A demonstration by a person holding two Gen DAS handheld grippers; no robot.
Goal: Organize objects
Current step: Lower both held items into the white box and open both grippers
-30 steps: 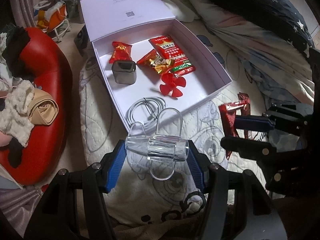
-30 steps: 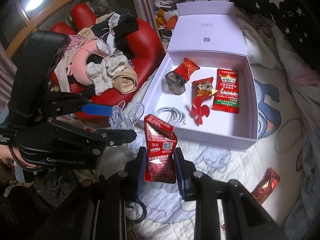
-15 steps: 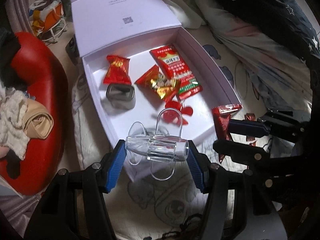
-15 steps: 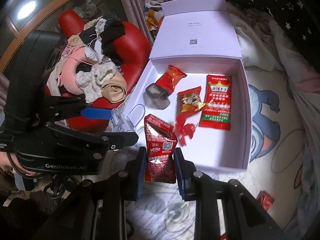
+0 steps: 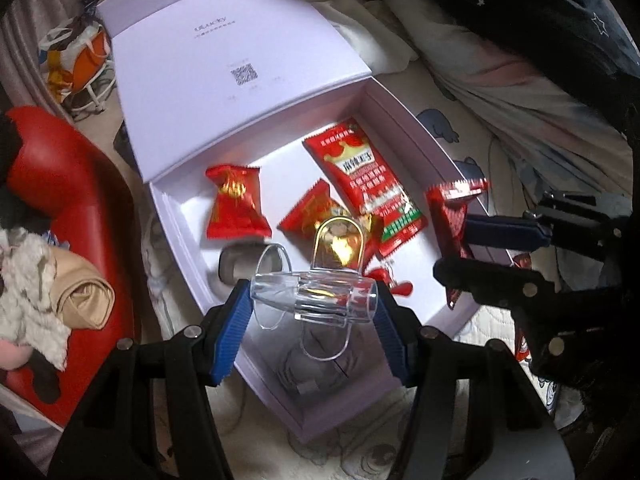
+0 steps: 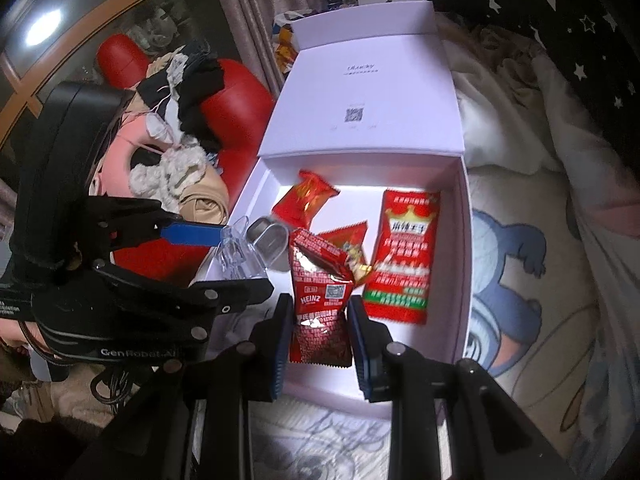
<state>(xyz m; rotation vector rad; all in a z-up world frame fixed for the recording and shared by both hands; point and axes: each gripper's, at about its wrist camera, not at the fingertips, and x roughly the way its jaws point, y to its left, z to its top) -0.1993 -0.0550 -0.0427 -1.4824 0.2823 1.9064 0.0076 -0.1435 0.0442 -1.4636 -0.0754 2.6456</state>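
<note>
My left gripper (image 5: 314,330) is shut on a clear plastic clip (image 5: 316,298) and hovers over the near end of the open white box (image 5: 408,120). My right gripper (image 6: 320,334) is shut on a red Heinz ketchup sachet (image 6: 320,300), held upright over the box (image 6: 464,240). Inside the box lie a large red snack packet (image 5: 360,172), two smaller red sachets (image 5: 234,204), a grey metal cube (image 5: 234,264), a red propeller (image 5: 394,284) and a white cable (image 5: 304,372), partly hidden by the clip. The ketchup sachet (image 5: 452,216) and right gripper (image 5: 476,252) show at right in the left wrist view.
The box's lid (image 5: 224,56) lies open at the far side. A red chair (image 5: 68,184) piled with clothes (image 6: 172,168) stands left of the box. A patterned bedsheet (image 6: 540,280) and dark starred blanket (image 6: 560,32) lie to the right. A small red wrapper (image 5: 520,348) lies beside the box.
Both grippers have moved forward from the bedsheet to over the box, each still carrying its item. The clip now hides the cable and part of the cube.
</note>
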